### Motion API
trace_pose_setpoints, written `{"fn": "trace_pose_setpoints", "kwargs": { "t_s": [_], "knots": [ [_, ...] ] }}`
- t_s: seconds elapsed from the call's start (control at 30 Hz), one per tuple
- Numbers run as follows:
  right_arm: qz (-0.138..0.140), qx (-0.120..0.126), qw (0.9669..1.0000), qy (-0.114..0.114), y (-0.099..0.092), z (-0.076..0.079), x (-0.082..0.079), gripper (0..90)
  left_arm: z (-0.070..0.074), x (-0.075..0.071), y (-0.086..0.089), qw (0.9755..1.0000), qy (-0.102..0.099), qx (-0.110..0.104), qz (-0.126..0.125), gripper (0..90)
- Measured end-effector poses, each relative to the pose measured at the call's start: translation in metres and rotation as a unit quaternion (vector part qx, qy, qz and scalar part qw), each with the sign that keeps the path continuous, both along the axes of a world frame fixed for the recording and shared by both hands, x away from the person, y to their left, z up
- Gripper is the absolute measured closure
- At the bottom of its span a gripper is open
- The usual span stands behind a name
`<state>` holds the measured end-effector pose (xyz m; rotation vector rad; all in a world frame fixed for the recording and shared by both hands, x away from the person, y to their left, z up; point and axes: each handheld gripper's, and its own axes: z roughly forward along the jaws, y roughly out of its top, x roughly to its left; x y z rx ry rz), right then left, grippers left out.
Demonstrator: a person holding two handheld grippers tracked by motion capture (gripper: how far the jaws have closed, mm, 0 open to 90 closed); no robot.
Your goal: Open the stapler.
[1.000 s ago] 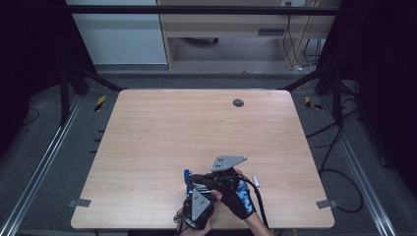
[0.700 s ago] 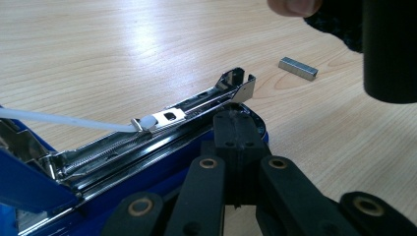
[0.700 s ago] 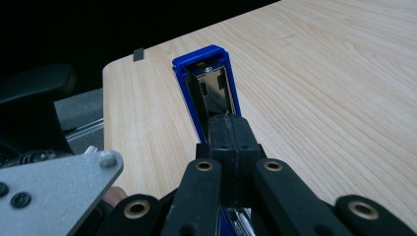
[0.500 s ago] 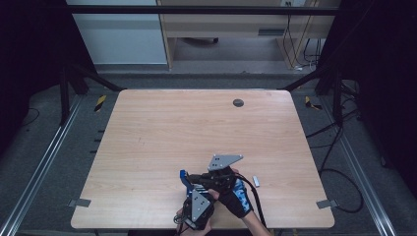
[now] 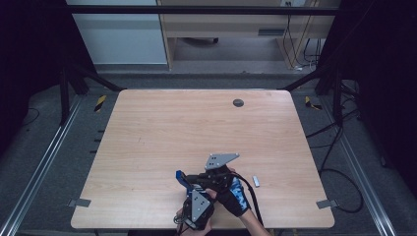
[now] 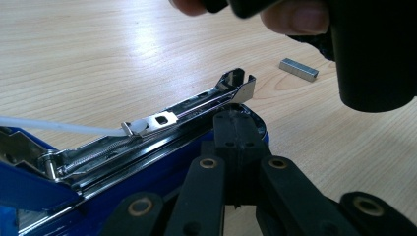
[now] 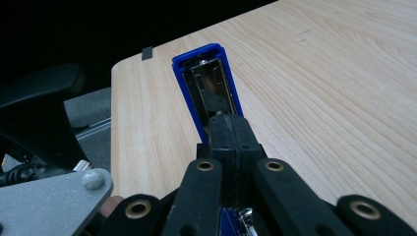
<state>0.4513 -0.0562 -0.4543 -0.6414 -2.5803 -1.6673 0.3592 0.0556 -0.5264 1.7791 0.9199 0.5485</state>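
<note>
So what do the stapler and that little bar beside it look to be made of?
The stapler seems to have a glossy blue plastic shell with a bright metal magazine rail, judging by its mirror-like glints and a coiled spring. The small bar looks like grey metal with a dull sheen, possibly a block of staples. The table appears to be pale wood-grain laminate.

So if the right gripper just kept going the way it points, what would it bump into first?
Most likely the open blue stapler: the right gripper has its shut jaws right at the upturned lid, though whether they already touch is unclear.
</note>
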Motion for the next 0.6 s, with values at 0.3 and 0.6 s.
{"fn": "trace_pose_setpoints", "kwargs": {
  "t_s": [0.3, 0.6],
  "knots": [
    [0.002, 0.0, 1.0, 0.006, 0.001, -0.0013, 0.0018, 90.0, -0.0001, -0.0001, -0.0002, 1.0, 0.0, -0.001, 0.001, 90.0],
    [0.008, -0.006, 0.9999, 0.009, 0.0054, -0.0045, 0.0029, 90.0, -0.0004, -0.0002, -0.0003, 1.0, 0.001, -0.001, 0.001, 90.0]
  ]
}}
